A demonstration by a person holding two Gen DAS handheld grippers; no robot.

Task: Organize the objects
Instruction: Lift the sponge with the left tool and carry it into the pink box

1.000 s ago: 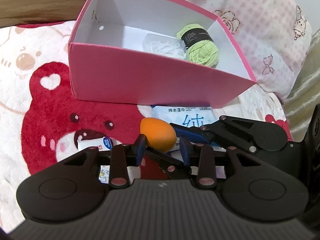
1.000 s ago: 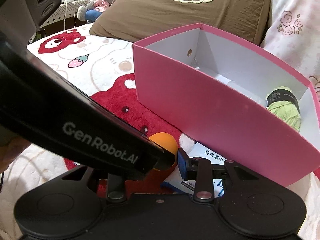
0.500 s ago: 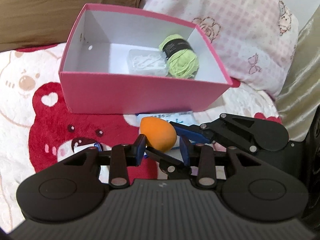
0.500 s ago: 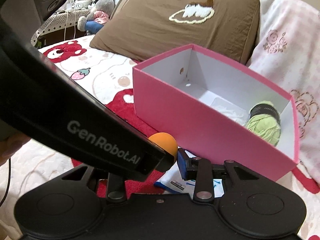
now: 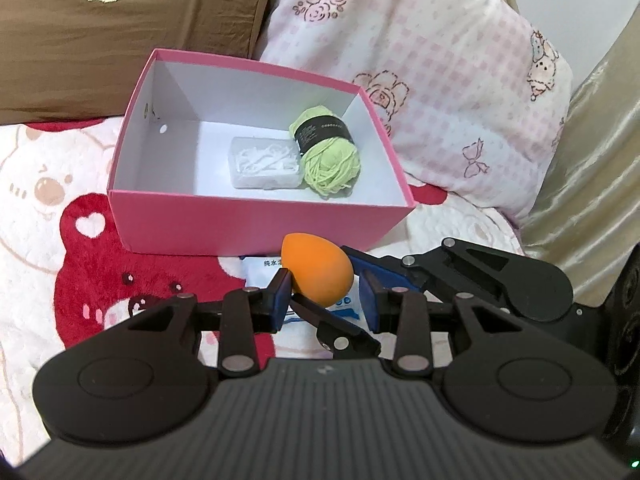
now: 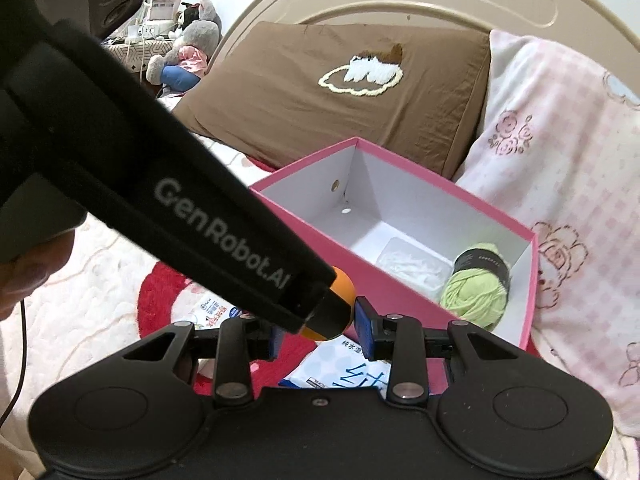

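Observation:
An orange egg-shaped sponge [image 5: 318,270] is held in the air in front of the pink box [image 5: 256,220]. My right gripper [image 6: 320,330] is shut on the sponge [image 6: 334,312]; its blue pads press both sides. My left gripper [image 5: 326,298] is open, its left pad touching the sponge and its right pad apart from it. The box holds a green yarn ball [image 5: 328,156] and a clear plastic case [image 5: 266,162]. A white-blue wet wipes pack [image 6: 348,372] lies on the blanket below both grippers.
The box stands on a bear-print blanket [image 5: 48,216]. A brown pillow [image 6: 332,92] and a pink checked pillow [image 5: 448,60] lean behind it. A small white packet [image 6: 212,314] lies left of the wipes. The left gripper's body [image 6: 160,184] crosses the right wrist view.
Both grippers have risen and drawn back from the box with the sponge between them. The inside of the box now shows from above.

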